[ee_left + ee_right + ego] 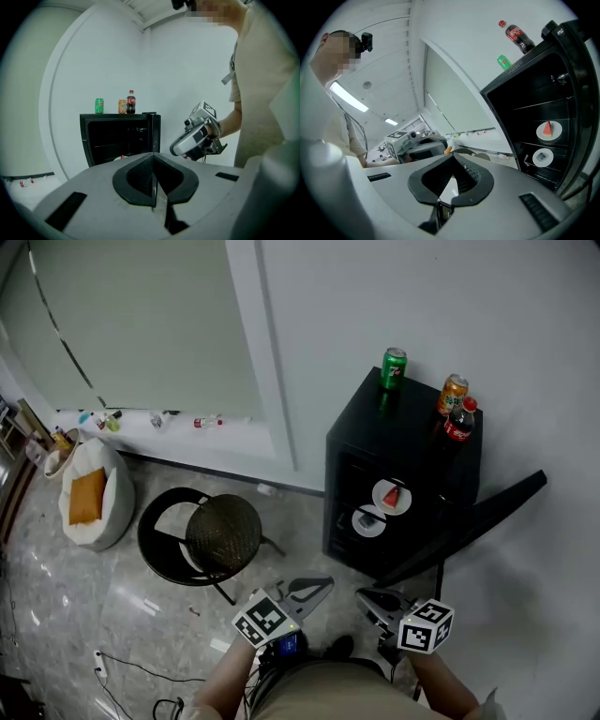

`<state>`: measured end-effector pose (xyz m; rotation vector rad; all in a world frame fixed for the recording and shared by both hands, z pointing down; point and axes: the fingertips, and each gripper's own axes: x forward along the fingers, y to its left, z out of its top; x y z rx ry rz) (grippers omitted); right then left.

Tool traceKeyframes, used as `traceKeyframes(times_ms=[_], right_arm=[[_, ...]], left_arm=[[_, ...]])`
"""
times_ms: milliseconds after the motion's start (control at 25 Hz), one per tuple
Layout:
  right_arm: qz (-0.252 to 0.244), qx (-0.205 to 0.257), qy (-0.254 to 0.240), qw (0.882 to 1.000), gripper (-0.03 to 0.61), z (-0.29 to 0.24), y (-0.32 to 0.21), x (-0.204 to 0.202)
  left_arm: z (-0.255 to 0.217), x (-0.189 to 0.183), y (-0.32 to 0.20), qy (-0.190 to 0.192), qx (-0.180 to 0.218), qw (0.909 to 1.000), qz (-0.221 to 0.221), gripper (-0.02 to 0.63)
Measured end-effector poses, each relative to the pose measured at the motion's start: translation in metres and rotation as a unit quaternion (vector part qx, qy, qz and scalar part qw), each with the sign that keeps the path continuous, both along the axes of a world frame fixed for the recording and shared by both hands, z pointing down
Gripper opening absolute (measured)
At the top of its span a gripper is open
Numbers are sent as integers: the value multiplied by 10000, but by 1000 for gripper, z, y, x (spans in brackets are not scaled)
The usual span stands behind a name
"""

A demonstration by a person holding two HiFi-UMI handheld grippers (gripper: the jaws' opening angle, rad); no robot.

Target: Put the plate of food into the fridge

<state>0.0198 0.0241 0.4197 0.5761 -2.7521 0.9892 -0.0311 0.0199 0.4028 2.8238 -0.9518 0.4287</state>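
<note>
A small black fridge stands against the wall with its door swung open to the right. On an inner shelf sits a white plate with a red slice of food, and a second white plate lies on the shelf below. The right gripper view shows both, the food plate above the other plate. My left gripper and right gripper hover low in front of the fridge, both shut and holding nothing. In their own views the left gripper and right gripper show closed jaws.
A green can, an orange can and a cola bottle stand on the fridge top. A round black stool is left of the fridge, and a white beanbag with an orange cushion is farther left. Cables trail on the floor.
</note>
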Motion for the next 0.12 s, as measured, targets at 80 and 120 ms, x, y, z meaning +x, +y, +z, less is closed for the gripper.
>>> traceKeyframes(times_ms=[80, 120], right_arm=[[-4, 15, -1, 10000, 20, -3, -1, -13], [-9, 24, -3, 10000, 21, -5, -2, -20]], left_arm=[[-4, -12, 1, -92, 81, 9999, 33, 9], [-6, -18, 2, -134, 121, 9998, 47, 9]])
